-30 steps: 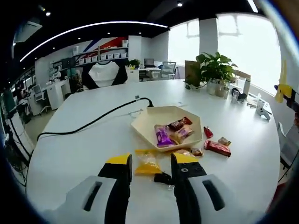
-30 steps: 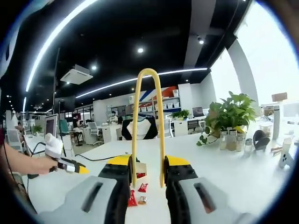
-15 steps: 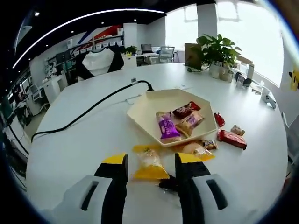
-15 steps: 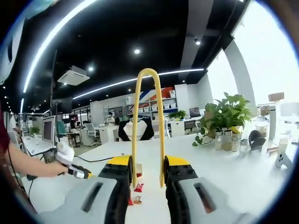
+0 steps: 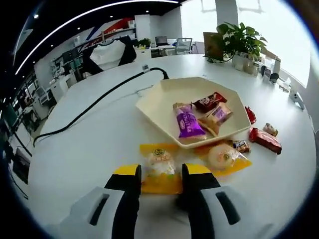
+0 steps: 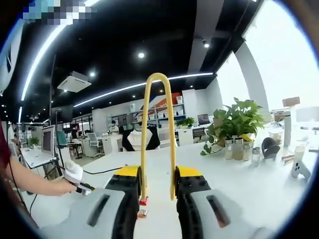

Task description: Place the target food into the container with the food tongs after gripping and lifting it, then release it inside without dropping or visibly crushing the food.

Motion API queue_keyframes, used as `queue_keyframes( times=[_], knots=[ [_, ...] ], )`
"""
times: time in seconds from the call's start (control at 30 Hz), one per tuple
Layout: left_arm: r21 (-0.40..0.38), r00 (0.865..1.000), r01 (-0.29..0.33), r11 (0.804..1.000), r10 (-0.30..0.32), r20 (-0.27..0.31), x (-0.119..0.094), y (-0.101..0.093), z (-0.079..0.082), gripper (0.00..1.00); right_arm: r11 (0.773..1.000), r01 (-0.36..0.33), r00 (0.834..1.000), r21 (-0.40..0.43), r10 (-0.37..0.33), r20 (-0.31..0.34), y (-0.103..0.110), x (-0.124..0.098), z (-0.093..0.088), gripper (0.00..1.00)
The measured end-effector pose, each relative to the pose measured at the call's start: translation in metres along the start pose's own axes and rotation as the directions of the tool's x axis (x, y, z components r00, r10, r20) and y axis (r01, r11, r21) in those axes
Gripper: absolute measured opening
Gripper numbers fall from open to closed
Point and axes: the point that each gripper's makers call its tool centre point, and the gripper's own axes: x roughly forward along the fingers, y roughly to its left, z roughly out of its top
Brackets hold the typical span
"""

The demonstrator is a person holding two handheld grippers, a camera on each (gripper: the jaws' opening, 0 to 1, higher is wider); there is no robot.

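Two grippers in play. Left gripper at bottom centre of the left gripper view, fingers apart with a moderate gap, gripping nothing. Between the fingertips, on the white bench, lies a yellow-edged clear pastry packet; can't tell whether the fingers touch it. A second similar packet sits just right of it, touching the front rim of the cream hexagonal container at frame centre. Inside the container: purple packet, tan packet, dark red packet, all bunched toward its right side. On the bench right of the container: long red bar, small red wrapper, two small candies. Black cable runs from the container's far rim off to the left edge. Potted plant at upper right.

Right gripper at bottom centre of the right gripper view, fingers closed onto the yellow food tongs. The tongs stand upright with the looped end at the top, arms pinched between the fingertips. A person's hand at lower left of that view holds the left gripper. Small red wrappers peek on the bench between the right fingers.
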Motion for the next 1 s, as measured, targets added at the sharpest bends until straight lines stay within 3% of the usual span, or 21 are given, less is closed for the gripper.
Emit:
queue_keyframes(
  times=[0.53,0.7,0.8,1.0],
  knots=[
    [0.019,1.000,0.012,1.000,-0.012,-0.014,-0.007,0.010,-0.003,0.20,1.000,0.009,1.000,0.001,-0.009,-0.008,-0.002,0.000,-0.003,0.23],
    [0.010,0.999,0.009,1.000,-0.010,0.043,-0.030,0.011,0.010,0.19,1.000,0.003,1.000,0.004,-0.003,-0.007,0.000,-0.001,-0.002,0.23],
    [-0.042,0.997,0.033,0.999,-0.029,0.076,-0.042,0.006,0.016,0.19,1.000,-0.003,1.000,0.009,0.003,0.001,0.003,-0.001,0.000,0.23],
    [-0.055,0.993,0.062,0.997,-0.056,0.100,-0.072,-0.009,0.017,0.19,1.000,-0.018,1.000,0.011,0.018,0.011,0.009,0.000,0.004,0.23]
  ],
)
